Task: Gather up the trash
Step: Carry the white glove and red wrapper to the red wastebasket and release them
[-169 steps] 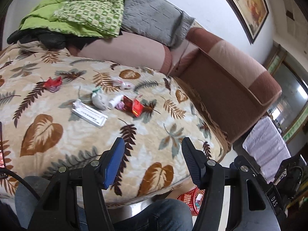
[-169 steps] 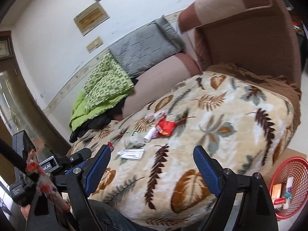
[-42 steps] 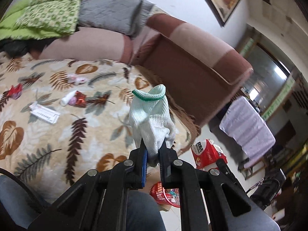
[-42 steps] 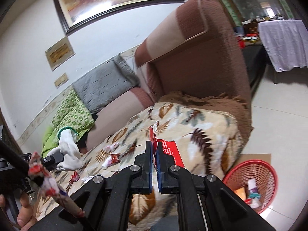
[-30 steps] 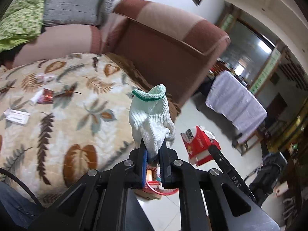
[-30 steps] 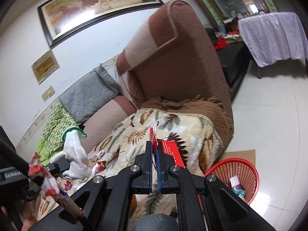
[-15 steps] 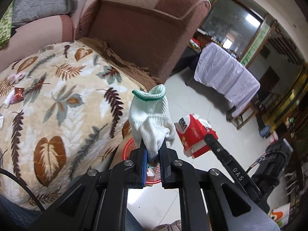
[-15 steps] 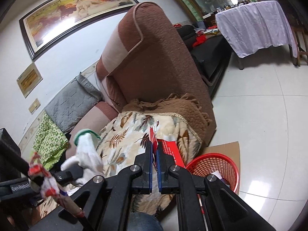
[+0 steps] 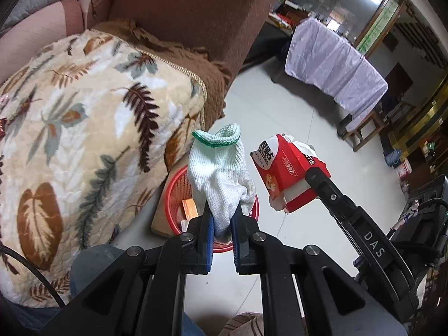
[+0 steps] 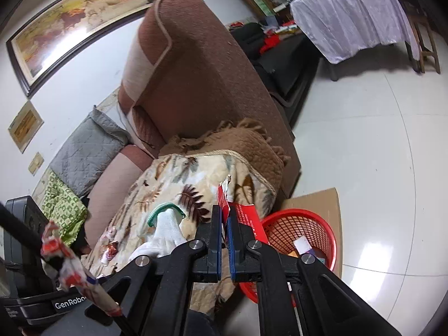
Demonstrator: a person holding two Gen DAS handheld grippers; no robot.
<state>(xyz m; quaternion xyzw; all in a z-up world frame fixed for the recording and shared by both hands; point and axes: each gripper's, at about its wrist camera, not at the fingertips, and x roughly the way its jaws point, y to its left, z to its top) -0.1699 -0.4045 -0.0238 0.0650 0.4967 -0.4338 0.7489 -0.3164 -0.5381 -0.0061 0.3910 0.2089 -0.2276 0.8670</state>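
Swung off the leaf-print blanket [image 9: 92, 128] since a second ago, out over the floor. Left tool [image 9: 221, 231] clamped tight on a white glove [image 9: 219, 173], green cuff up, directly above the red basket [image 9: 176, 193]. Right tool [image 10: 223, 240] pinched shut on a torn red tissue pack [image 10: 246, 218], basket [image 10: 302, 224] just beyond, lower right. Pack's printed face [image 9: 282, 168] readable only from left camera; framed painting [image 10: 78, 19] only from right.
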